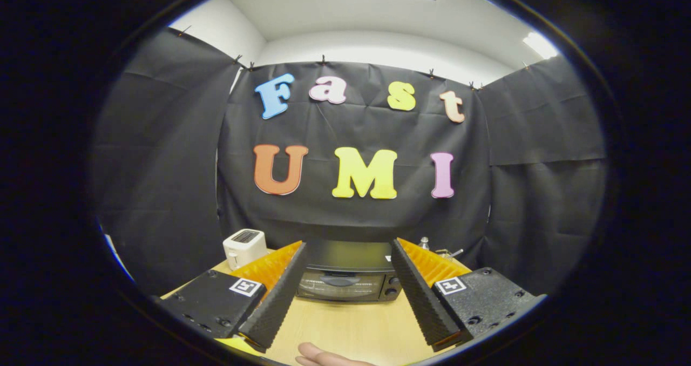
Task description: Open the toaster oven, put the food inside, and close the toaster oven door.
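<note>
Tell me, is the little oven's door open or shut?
Shut: the toaster oven door stands upright, handle on top, beyond the open tongs.

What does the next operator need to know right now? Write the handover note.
Tool: open, fingers spread wide, holding nothing, raised above the wooden table.
Toaster oven: beyond the fingers, framed in the gap between them, door shut.
White toaster: beside the oven, behind one finger.
A hand rests on the table just below the tool.
Food: not spotted from here; find it first.
Done: nothing yet. Left: open the door, load the food, close the door.
</note>
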